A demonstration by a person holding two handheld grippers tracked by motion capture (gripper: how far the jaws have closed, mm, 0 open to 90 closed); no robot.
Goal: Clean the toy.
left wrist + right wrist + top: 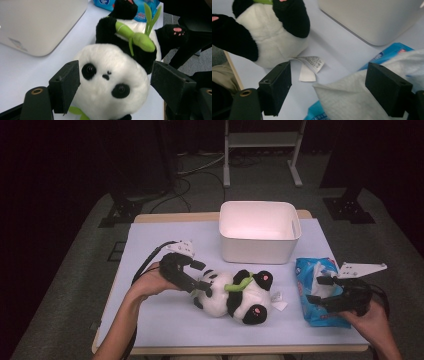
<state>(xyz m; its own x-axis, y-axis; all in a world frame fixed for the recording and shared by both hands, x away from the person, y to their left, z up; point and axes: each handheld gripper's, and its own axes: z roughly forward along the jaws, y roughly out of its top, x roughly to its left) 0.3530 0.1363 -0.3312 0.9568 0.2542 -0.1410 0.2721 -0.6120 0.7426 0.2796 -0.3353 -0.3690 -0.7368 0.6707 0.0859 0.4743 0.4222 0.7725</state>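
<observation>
Jaws of the left tool [112,82] stand apart around the panda's head [110,82], unclamped.

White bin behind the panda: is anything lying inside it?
No. In the high view the white bin shows a bare interior, while the plush panda lies on the table in front of it.

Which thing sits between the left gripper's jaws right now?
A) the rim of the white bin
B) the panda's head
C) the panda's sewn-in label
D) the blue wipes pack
B: in the left gripper view the panda's head lies between the two black jaws of the left gripper, with a gap at the far jaw; the white bin stands apart behind.
</observation>
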